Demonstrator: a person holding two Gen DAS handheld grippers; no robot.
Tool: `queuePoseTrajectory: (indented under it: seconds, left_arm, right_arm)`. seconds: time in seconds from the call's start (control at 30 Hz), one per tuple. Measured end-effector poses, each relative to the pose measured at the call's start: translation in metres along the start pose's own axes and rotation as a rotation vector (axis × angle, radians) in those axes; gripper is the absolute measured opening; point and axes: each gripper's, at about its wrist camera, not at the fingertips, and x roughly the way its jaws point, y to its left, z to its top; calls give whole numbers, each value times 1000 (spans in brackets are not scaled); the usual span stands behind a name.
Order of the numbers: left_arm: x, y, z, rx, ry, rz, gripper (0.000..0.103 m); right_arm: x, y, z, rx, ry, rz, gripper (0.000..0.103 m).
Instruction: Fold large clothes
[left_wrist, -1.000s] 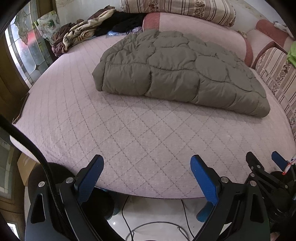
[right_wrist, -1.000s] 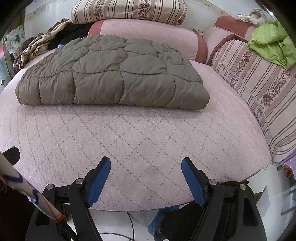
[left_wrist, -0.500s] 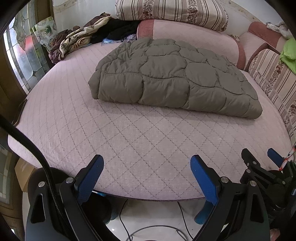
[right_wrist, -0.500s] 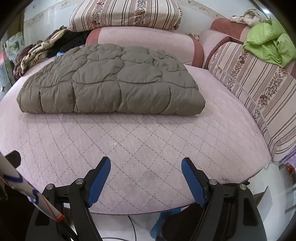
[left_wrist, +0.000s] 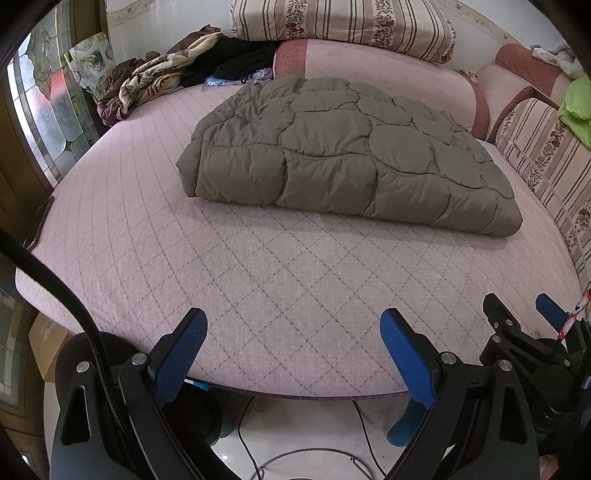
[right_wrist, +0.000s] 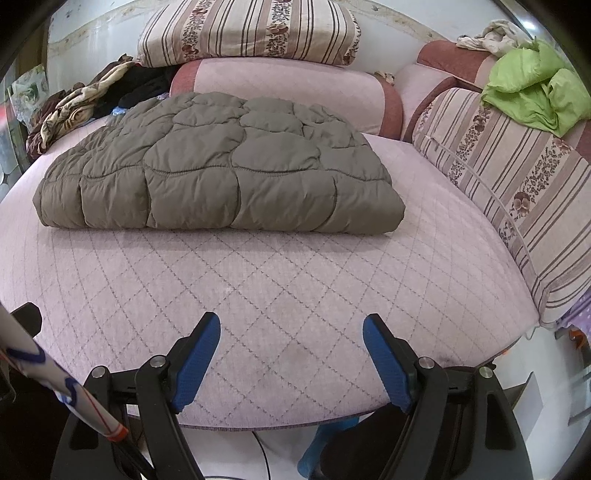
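Both grippers, left (left_wrist: 293, 345) and right (right_wrist: 291, 349), gape empty; our jacket (left_wrist: 347, 155) lies crosswise, well beyond them, seemingly equidistant.

Folded jacket (right_wrist: 218, 173) lies mid-bed (right_wrist: 295, 288), bolsters (right_wrist: 280, 96) behind, cushion (right_wrist: 517, 192) right.

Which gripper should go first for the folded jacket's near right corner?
Right, probably. The right gripper is open, empty and faces the jacket's near right corner more directly. The left gripper, also open, sits further left.
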Motion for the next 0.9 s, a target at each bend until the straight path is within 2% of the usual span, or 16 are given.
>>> queuePoseTrajectory:
  seconds: [0.67, 0.9]
  left_arm:
    - [9, 5, 0, -9, 31, 8, 94]
    - [14, 13, 13, -13, 20, 37, 94]
  right_arm:
    - [3, 3, 0, -10, 5, 14, 83]
    - [7, 2, 19, -14, -8, 16, 84]
